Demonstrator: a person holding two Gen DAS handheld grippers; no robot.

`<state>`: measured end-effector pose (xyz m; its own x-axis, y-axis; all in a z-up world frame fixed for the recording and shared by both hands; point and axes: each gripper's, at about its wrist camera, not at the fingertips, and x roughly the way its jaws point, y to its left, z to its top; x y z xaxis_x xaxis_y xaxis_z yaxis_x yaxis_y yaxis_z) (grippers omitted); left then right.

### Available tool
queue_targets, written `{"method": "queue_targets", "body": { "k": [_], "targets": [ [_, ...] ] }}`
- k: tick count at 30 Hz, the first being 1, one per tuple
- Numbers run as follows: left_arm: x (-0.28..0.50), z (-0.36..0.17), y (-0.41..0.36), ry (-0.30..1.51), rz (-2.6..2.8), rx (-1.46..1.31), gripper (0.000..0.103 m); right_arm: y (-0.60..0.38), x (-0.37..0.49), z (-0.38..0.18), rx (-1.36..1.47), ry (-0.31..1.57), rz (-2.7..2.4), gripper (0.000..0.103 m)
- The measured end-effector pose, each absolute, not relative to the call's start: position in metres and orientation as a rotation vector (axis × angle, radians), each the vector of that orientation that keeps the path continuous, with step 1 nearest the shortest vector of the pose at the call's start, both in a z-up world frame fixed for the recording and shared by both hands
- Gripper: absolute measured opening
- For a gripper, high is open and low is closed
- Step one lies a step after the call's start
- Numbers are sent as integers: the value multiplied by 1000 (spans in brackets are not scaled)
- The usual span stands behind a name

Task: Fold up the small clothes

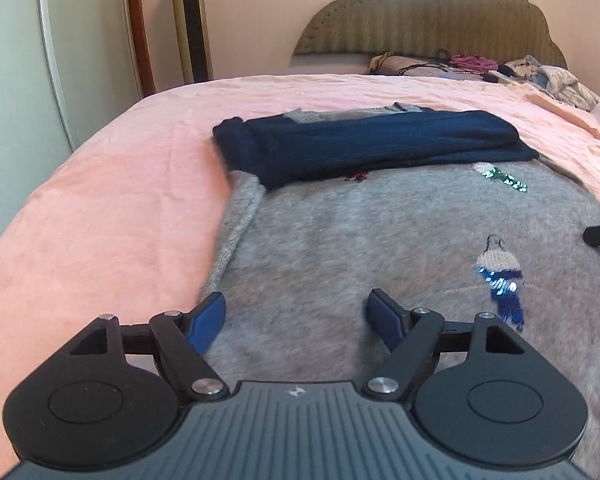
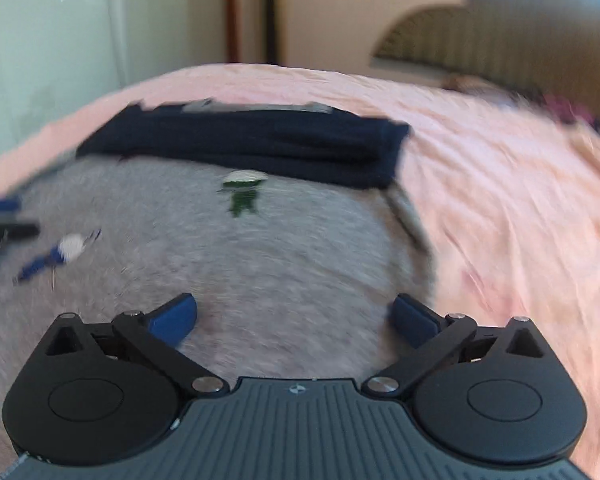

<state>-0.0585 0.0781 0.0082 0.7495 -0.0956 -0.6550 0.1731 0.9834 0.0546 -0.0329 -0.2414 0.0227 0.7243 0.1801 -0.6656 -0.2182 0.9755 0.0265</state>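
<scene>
Sweater (image 1: 380, 240) placement is what matters for us right now: the grey knit lies flat on the pink bed (image 1: 100, 200), straight ahead of and under both sets of tongs, with its long axis running away from us toward the headboard (image 1: 428, 28). Both dark navy sleeves (image 1: 372, 144) are already folded across the sweater's far end, lying crosswise to that axis.

We've got the left tongs (image 1: 296, 316) over the sweater's near part close to its left edge, and the right tongs (image 2: 294, 316) over the near part close to its right edge, so each hand is nearest its own side. Neither looks clearly closer to the sleeves. Both tongs are spread wide with nothing pinched between them, only grey knit showing below.

Looks-wise, the sweater is fuzzy and soft, with little sequinned patches, a blue one (image 1: 500, 280) and a green one (image 1: 500, 176). We'd guess the hem fold is next.
</scene>
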Motion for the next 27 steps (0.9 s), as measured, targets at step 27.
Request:
{"method": "queue_targets", "body": {
  "k": [27],
  "targets": [
    [-136,23,71,728,-200,6,80,-229,-87,33,-87,741,206,103]
  ]
}}
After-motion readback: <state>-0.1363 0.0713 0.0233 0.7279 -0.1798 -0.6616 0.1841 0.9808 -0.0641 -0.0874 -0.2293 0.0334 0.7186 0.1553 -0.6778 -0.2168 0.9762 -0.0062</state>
